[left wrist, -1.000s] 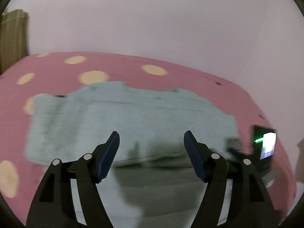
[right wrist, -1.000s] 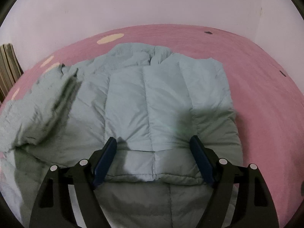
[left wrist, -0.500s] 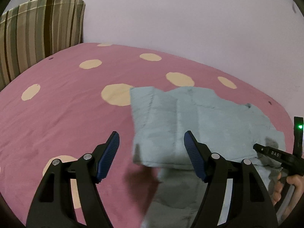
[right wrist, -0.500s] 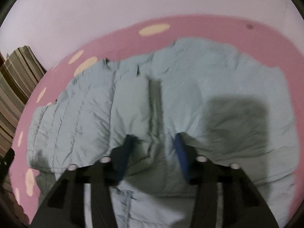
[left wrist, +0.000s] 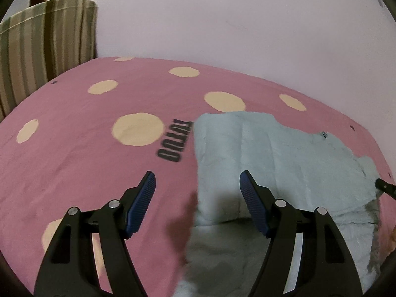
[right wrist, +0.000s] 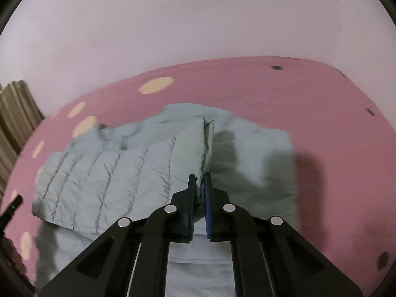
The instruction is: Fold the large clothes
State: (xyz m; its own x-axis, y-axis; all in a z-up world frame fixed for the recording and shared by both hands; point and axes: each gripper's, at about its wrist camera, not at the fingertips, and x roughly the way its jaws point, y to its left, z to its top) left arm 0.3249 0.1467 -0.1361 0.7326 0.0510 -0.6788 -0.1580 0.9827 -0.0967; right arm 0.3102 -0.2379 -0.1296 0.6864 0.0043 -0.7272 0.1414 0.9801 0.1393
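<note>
Jacket (right wrist: 118, 173), pale blue-green, quilted, lies on the bed (left wrist: 74, 148), on the right part of the pink cover in the left wrist view and across the middle in the right wrist view. One quilted panel is folded over toward the left, its stitched channels showing; a smoother part of the same garment lies to the right in shadow. Bed cover is pink with cream dots (left wrist: 138, 129) and dark printed lettering (left wrist: 174, 141) just beside the jacket's left edge. Plain pale wall (left wrist: 222, 24) at the far side; striped fabric (left wrist: 37, 44) stands at the far left corner. Left hand-held gripper (left wrist: 197, 188) hovers over the jacket's near left edge, jaws spread wide, nothing between them; the fabric edge shows in the gap below, and contact cannot be judged. Right hand-held gripper (right wrist: 200, 178) has its jaws drawn nearly together on a raised ridge of jacket fabric, the pinched fold running away from the tips toward the far side. A small dark tip of the right hand-held gripper shows at the right margin of the left wrist view.
</note>
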